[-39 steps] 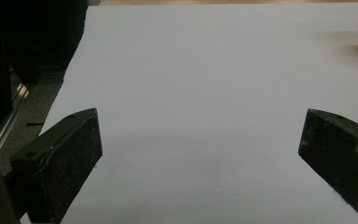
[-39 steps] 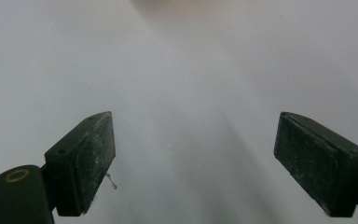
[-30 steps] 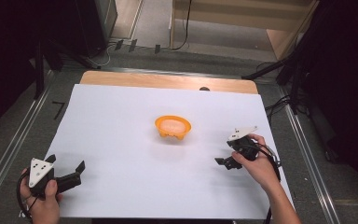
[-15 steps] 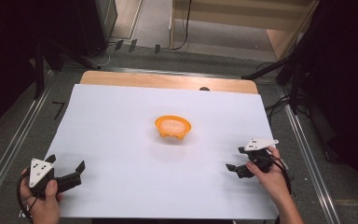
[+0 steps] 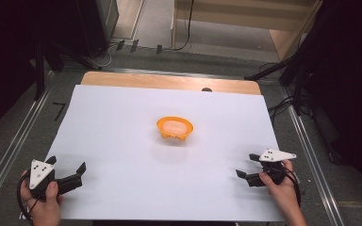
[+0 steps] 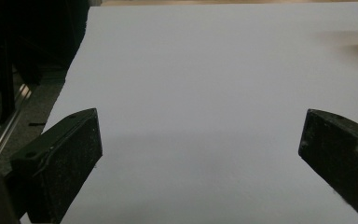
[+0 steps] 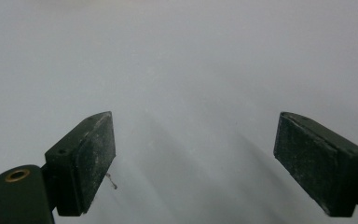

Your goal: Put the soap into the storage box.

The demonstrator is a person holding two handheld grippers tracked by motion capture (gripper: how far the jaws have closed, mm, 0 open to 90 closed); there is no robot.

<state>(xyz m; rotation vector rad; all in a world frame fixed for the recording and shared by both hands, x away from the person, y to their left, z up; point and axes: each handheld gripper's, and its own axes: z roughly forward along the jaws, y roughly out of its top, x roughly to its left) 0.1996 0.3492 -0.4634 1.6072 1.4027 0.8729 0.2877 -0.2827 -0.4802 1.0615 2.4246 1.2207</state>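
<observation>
Right tool, wide and empty, pulled back from bowl toward counter edge; left tool wide, unmoved; looks finished.

Looks like a lab recording bay from my end. Counter is wood, covered with a plain white sheet. Metal rails run down both sides of the frame on grey carpet. Black stand legs and loose cables across the top, dark curtains at the left and right edges.
</observation>
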